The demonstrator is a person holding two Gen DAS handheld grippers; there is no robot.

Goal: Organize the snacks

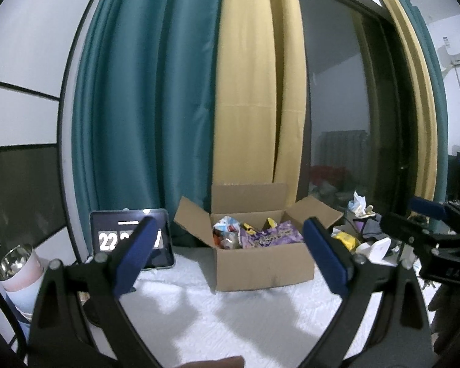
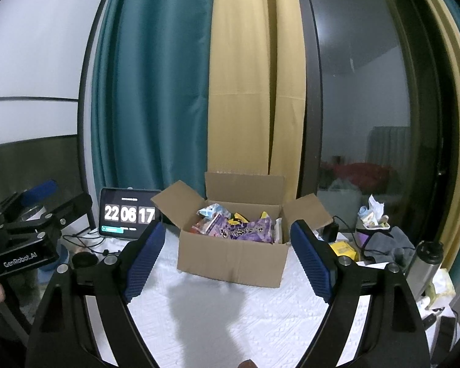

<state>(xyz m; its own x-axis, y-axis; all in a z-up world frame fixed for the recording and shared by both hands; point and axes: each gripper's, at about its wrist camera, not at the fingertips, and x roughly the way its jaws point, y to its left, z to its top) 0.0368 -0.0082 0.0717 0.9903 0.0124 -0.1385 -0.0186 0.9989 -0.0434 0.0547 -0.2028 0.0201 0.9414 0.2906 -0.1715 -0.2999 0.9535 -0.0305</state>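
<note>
From my remote station I count one open cardboard box (image 2: 233,257) on the white-covered table (image 2: 230,312), with four flaps raised. Inside it I make out one purple snack bag (image 2: 245,230) and several more packets I cannot number. One tablet clock (image 2: 128,214) stands left of the box. I count two grippers: my left gripper (image 1: 227,254) and my right gripper (image 2: 227,260), each with two blue pads. One metal flask (image 2: 426,263) stands at right, and one yellow packet (image 2: 343,250).
</note>
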